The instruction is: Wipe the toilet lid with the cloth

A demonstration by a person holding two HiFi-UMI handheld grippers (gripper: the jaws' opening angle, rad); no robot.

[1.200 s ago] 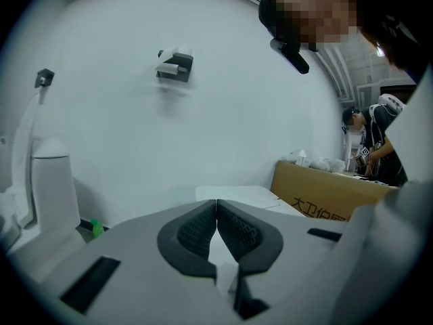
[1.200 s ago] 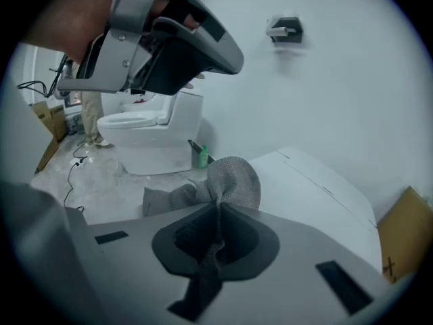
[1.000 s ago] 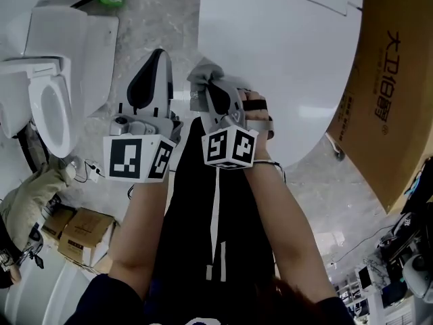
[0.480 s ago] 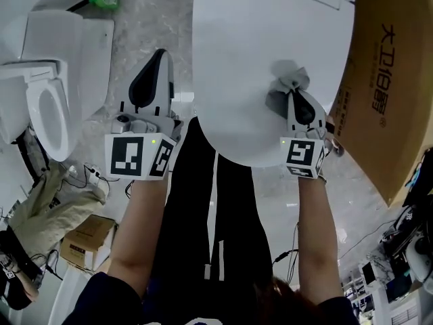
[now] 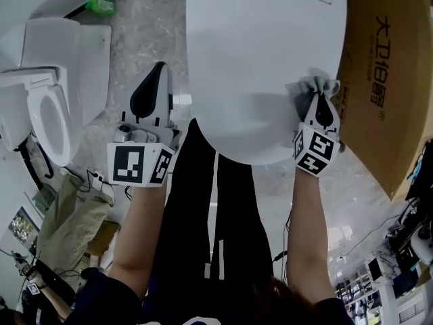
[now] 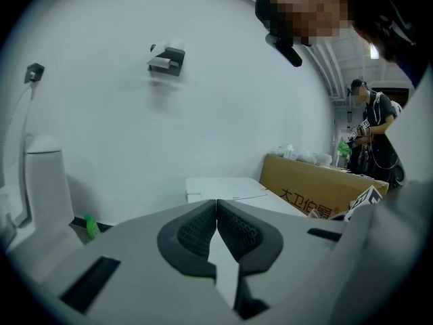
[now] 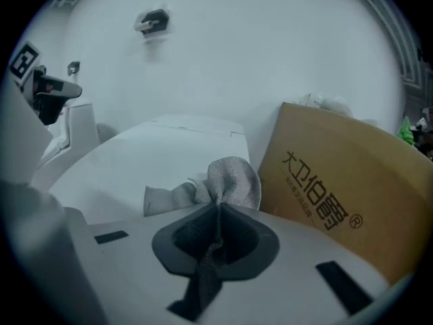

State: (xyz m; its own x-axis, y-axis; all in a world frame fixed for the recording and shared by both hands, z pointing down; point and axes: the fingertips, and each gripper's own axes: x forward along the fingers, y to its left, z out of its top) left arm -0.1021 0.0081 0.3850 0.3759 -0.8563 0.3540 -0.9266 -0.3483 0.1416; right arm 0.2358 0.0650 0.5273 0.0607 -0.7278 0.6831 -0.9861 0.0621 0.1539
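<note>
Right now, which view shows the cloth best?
The right gripper view: the cloth sits centred, pinched in the right hand-held gripper. The head view shows a small bunch against the toilet lid; the left gripper view shows none.

Grey left gripper (image 5: pixel 160 68), right gripper (image 5: pixel 318 99); black pads (image 6: pixel 196 232); black-white marker cubes (image 5: pixel 139 166); black clothing (image 5: pixel 189 242), white stripe (image 5: pixel 215 215).
</note>
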